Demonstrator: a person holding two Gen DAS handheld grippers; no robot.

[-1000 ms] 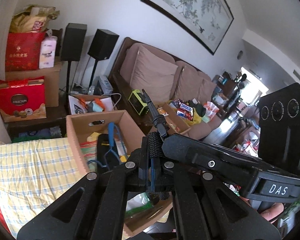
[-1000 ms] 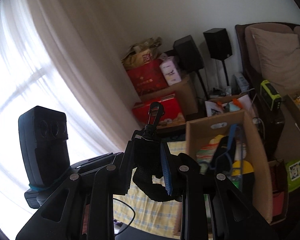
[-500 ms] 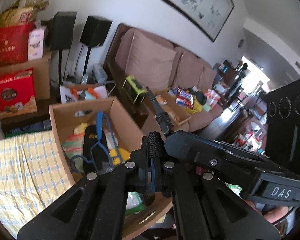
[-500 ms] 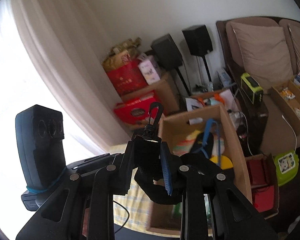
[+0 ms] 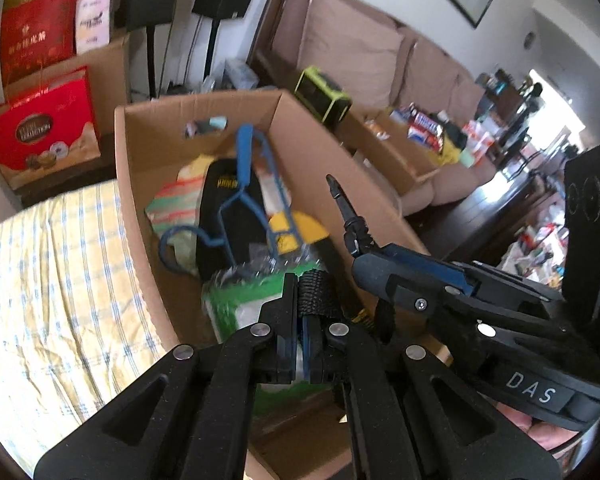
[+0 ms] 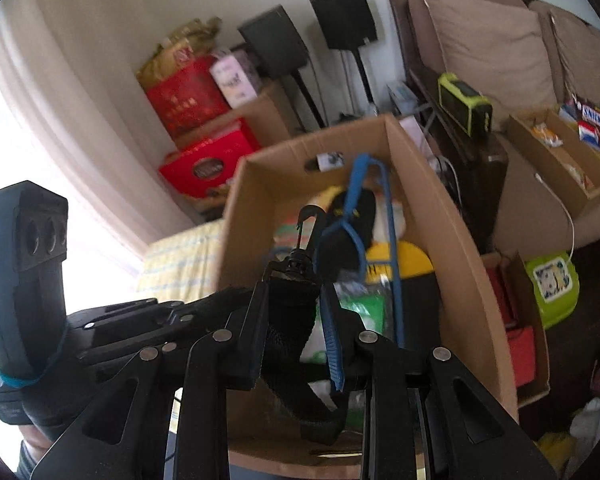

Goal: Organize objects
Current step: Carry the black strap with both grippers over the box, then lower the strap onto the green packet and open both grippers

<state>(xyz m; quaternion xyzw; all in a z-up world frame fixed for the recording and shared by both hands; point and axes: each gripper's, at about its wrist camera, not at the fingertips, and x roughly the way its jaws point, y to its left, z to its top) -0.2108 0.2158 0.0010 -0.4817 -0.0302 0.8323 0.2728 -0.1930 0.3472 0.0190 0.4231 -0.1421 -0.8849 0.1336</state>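
Left wrist view looks down into a large open brown cardboard box (image 5: 140, 184) that stands beside a yellow checked cloth (image 5: 48, 280). Inside it lie a black pouch with yellow lettering (image 5: 224, 216), a blue wire-frame tool with a long handle (image 5: 244, 176) resting on that pouch, a folded cloth with green and orange stripes (image 5: 172, 204), a yellow round-edged piece (image 5: 300, 228), and, nearest the camera, a green and white plastic packet (image 5: 244, 300).

Right wrist view shows the same box (image 6: 452, 232) with the blue tool (image 6: 356, 196) leaning up from the contents. To its right a shallow cardboard tray (image 6: 540, 156) sits on a brown cushioned sofa (image 6: 492, 52) and holds snack packets; the wrappers are too blurred to list beyond that. Low beside the big box, a smaller open carton (image 6: 528, 320) contains red flat boxes (image 6: 520, 352).

Over the box opening, the left gripper (image 5: 310, 300) is clamped on a black woven strap (image 5: 316, 292). The right gripper (image 6: 296, 304) pinches the other part of that strap (image 6: 288, 320), whose black metal snap hook (image 6: 308, 224) sticks up above the fingertips.
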